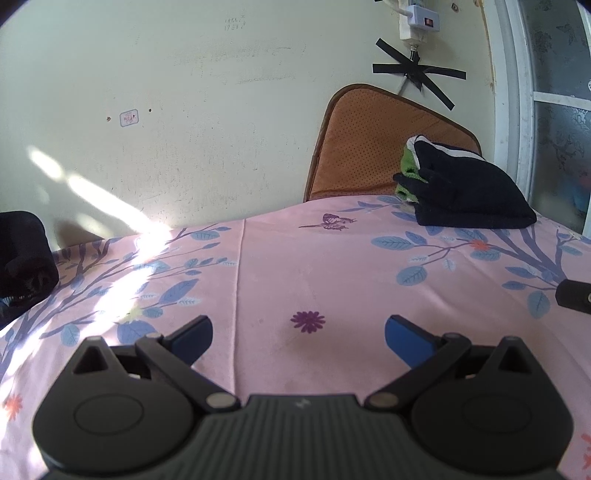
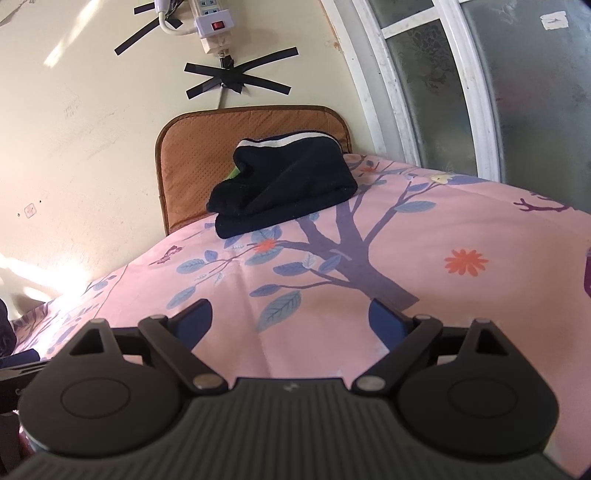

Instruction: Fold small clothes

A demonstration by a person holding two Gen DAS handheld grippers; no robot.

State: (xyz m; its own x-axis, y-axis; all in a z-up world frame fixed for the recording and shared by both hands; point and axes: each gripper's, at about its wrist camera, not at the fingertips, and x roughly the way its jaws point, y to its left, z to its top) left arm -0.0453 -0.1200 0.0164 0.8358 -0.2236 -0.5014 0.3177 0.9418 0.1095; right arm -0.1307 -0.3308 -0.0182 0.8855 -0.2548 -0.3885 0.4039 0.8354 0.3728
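A folded dark navy garment (image 1: 465,188) with a white stripe lies on a stack at the far right of the pink floral sheet (image 1: 332,266), over a green piece (image 1: 406,166). It also shows in the right wrist view (image 2: 284,184). A dark heap of clothes (image 1: 22,254) lies at the far left edge. My left gripper (image 1: 298,332) is open and empty, just above the sheet. My right gripper (image 2: 290,317) is open and empty over the sheet, well short of the stack.
An orange-brown cushion (image 1: 358,147) leans on the wall behind the stack. A power strip (image 2: 212,26) and taped cable hang on the wall. A window frame (image 2: 424,92) borders the right side. Part of the other gripper (image 1: 574,295) shows at the right edge.
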